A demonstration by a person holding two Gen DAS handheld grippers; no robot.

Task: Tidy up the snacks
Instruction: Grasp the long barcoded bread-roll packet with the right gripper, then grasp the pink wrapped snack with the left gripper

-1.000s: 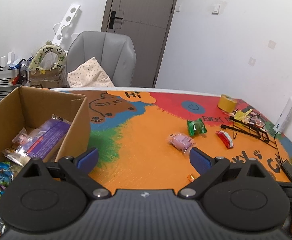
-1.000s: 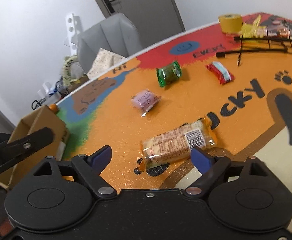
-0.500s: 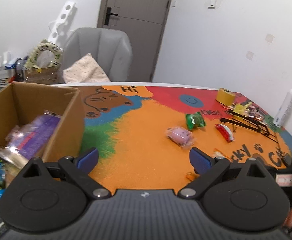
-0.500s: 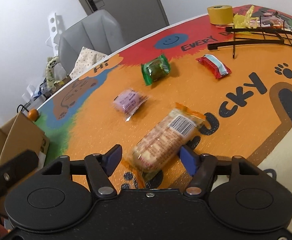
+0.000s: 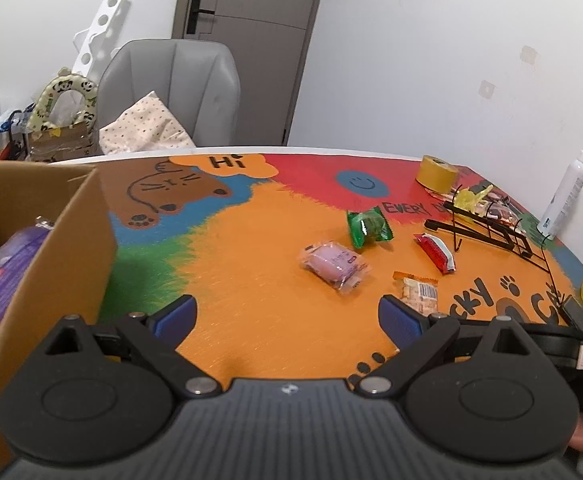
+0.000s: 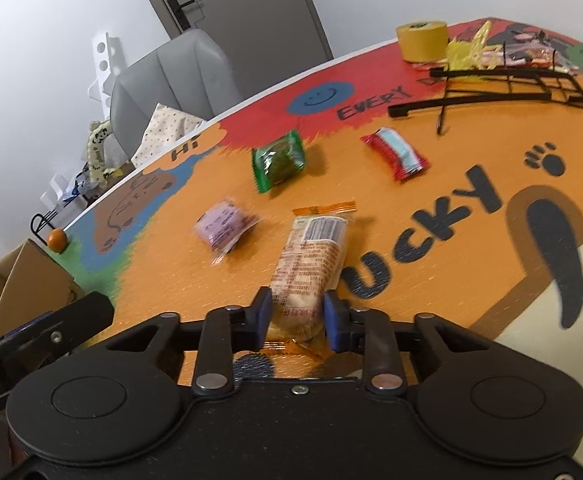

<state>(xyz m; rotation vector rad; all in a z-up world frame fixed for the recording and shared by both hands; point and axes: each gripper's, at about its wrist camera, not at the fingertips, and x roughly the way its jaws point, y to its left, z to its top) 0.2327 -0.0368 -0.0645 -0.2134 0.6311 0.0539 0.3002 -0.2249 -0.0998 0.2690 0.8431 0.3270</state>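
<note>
Cracker pack [image 6: 311,256] lies on the mat [image 6: 471,280], near end clamped between the right gripper [image 6: 296,317] pads. Judged light, crinkly, slippery film over brittle contents: grip mid-body, gently. Left gripper [image 5: 287,316] fingers apart, empty. Box [image 5: 67,248] far left.

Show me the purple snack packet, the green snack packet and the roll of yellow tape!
Purple snack packet [image 5: 333,265]: left wrist view, middle of its clear wrapper.
Green snack packet [image 5: 368,224]: left wrist view, centre of its shiny front.
Roll of yellow tape [image 6: 422,40]: right wrist view, on its outer side wall.
</note>
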